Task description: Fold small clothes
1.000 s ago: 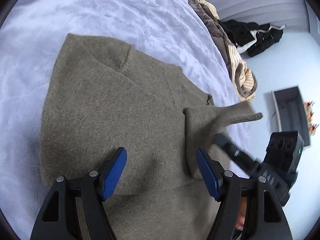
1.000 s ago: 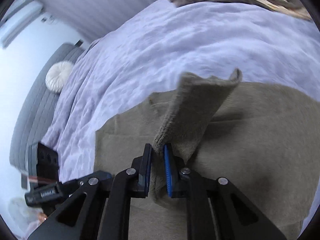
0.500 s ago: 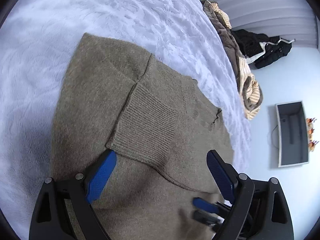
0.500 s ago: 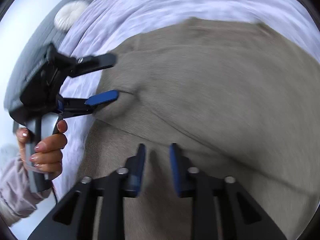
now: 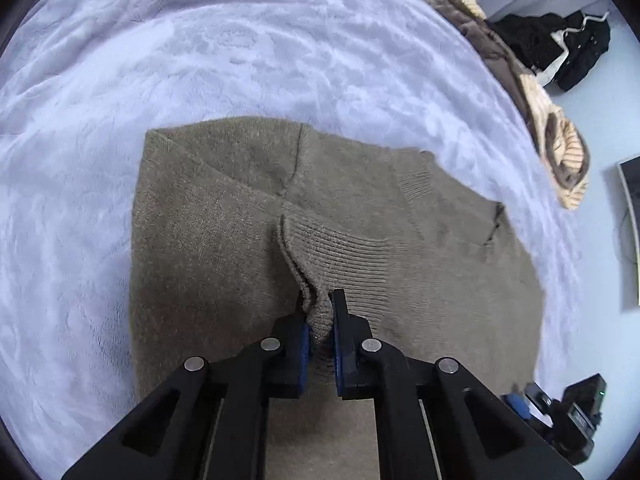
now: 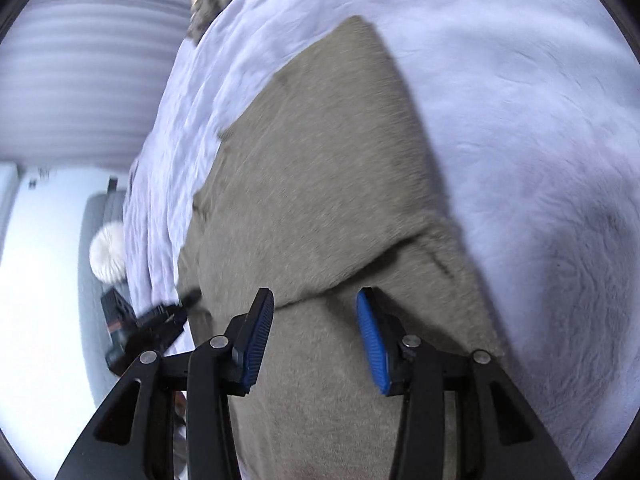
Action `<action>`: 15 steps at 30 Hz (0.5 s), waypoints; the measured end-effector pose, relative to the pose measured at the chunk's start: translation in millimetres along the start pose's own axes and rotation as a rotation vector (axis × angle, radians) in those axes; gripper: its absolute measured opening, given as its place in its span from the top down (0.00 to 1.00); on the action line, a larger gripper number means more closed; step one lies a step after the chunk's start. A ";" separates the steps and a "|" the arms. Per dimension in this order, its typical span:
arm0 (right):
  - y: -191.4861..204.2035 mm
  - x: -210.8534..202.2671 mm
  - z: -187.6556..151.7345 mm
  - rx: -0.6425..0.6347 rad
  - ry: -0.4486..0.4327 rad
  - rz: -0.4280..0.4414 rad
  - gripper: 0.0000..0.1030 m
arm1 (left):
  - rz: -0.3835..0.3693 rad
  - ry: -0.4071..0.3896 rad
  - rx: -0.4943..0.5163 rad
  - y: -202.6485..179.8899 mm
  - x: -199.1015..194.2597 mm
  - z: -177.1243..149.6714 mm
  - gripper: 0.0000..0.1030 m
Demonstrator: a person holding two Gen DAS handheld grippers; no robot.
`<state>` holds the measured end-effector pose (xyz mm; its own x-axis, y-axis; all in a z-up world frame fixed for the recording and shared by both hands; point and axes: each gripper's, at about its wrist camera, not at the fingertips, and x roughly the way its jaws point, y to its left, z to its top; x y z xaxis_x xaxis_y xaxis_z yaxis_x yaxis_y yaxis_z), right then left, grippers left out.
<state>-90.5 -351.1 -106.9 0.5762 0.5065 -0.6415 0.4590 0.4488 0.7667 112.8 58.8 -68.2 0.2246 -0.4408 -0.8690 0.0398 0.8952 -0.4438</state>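
An olive-brown knit sweater (image 5: 224,240) lies flat on the lavender bedspread (image 5: 200,52). One sleeve is folded across its body, ribbed cuff (image 5: 340,248) on top. My left gripper (image 5: 320,332) is shut on the edge of that ribbed cuff. In the right wrist view the sweater (image 6: 320,168) fills the middle, with a folded flap running across it. My right gripper (image 6: 316,320) is open and empty, just above the sweater near the flap's edge. The left gripper (image 6: 160,316) shows blurred at the sweater's left edge.
A pile of brown and cream clothes (image 5: 552,136) lies along the bed's far right edge. Black clothes (image 5: 560,48) lie on the floor beyond. A grey box (image 5: 630,232) stands at the right. A round white cushion (image 6: 108,252) sits on a grey seat.
My right gripper laid the sleeve across the sweater, let go and opened. My left gripper, open before, has closed on the ribbed cuff.
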 end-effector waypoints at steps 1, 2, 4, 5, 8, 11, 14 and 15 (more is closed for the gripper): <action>-2.9 -2.9 3.1 0.028 -0.032 0.015 0.54 | -0.013 -0.011 0.003 -0.2 -5.8 -0.3 0.90; -8.7 -13.9 13.3 0.061 -0.079 0.033 0.56 | -0.027 -0.020 0.006 -0.5 -11.4 -0.4 0.90; -11.4 -19.0 21.6 0.089 -0.117 0.033 0.89 | -0.062 -0.030 0.011 -0.7 -23.2 -1.1 0.90; -9.9 -21.6 25.8 0.076 -0.122 0.011 0.94 | -0.074 -0.030 0.014 -0.7 -28.1 -2.5 0.90; 7.2 -34.8 31.8 -0.074 -0.124 -0.040 0.94 | -0.080 -0.020 0.040 -0.2 -37.9 -13.1 0.90; 10.7 -38.9 37.7 -0.160 -0.105 -0.097 0.94 | -0.030 0.016 0.085 2.5 -26.5 -29.5 0.90; -6.3 -26.0 42.9 -0.178 -0.052 -0.167 0.94 | 0.050 0.055 0.110 9.9 -2.4 -44.1 0.90; -11.2 -19.1 43.2 -0.169 -0.039 -0.163 0.94 | 0.047 0.046 0.112 11.4 -1.7 -46.9 0.90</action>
<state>-77.5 -397.6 -102.1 0.5310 0.3903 -0.7521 0.4298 0.6409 0.6360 67.2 66.7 -82.0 0.1837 -0.3986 -0.8985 0.1392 0.9154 -0.3776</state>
